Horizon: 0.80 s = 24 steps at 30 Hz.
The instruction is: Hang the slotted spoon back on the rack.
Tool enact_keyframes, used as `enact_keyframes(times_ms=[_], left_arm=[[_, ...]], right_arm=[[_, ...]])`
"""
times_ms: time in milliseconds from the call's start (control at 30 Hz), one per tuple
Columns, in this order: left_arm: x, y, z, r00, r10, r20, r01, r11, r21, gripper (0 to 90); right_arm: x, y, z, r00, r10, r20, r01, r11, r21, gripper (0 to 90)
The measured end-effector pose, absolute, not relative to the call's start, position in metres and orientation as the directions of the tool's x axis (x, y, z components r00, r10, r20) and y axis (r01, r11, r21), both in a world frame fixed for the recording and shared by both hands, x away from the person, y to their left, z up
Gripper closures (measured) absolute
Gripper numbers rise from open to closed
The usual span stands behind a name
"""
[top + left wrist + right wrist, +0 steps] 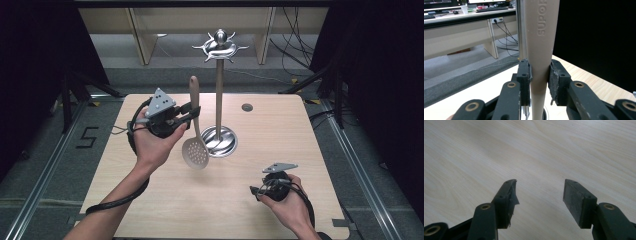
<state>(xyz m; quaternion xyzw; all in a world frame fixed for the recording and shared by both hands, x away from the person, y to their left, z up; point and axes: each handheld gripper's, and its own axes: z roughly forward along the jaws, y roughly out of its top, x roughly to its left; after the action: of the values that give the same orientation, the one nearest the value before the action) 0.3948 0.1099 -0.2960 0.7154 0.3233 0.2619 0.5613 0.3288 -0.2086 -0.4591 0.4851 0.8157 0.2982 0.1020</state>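
Beige plastic: that's our slotted spoon [195, 142], handle up, perforated head down, hanging clear above the table [165, 210].
Landmark: we're going by the chrome utensil stand [219, 100] at the table's middle-back.
Spoon spot: just left of the stand's pole, head near its round base.
Left gripper [192, 113]: we've got it clamped on the spoon's handle, both pads pressing the sides, stand's pole right behind it.
Right gripper [539, 192]: jaws spread apart with nothing between them, low over bare wood, well off to the stand's front-right.
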Motion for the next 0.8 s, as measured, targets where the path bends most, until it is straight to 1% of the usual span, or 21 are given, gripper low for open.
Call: enact_keyframes(times_ms=[33, 67, 633, 700, 800], left_arm=[[0.396, 0.109, -0.295, 0.654, 0.757, 0.013, 0.169, -0.163, 0.972, 71.9], [0.396, 0.107, -0.295, 0.652, 0.758, -0.011, 0.193, -0.152, 0.969, 71.9], [0.415, 0.099, -0.279, 0.643, 0.766, -0.013, 0.21, -0.16, 0.964, 71.8], [0.418, 0.098, -0.277, 0.64, 0.768, -0.017, 0.215, -0.158, 0.964, 71.8], [0.422, 0.097, -0.274, 0.639, 0.769, -0.019, 0.221, -0.16, 0.962, 71.8]], right_arm=[[0.329, -0.209, -0.459, -0.509, 0.852, 0.123, 0.731, 0.352, 0.585, 44.3], [0.329, -0.209, -0.459, -0.509, 0.852, 0.121, 0.729, 0.352, 0.587, 44.3], [0.329, -0.209, -0.459, -0.507, 0.853, 0.124, 0.728, 0.347, 0.591, 44.2], [0.33, -0.21, -0.46, -0.52, 0.847, 0.112, 0.716, 0.361, 0.597, 44.1], [0.329, -0.209, -0.459, -0.509, 0.852, 0.124, 0.726, 0.348, 0.593, 44.1]])
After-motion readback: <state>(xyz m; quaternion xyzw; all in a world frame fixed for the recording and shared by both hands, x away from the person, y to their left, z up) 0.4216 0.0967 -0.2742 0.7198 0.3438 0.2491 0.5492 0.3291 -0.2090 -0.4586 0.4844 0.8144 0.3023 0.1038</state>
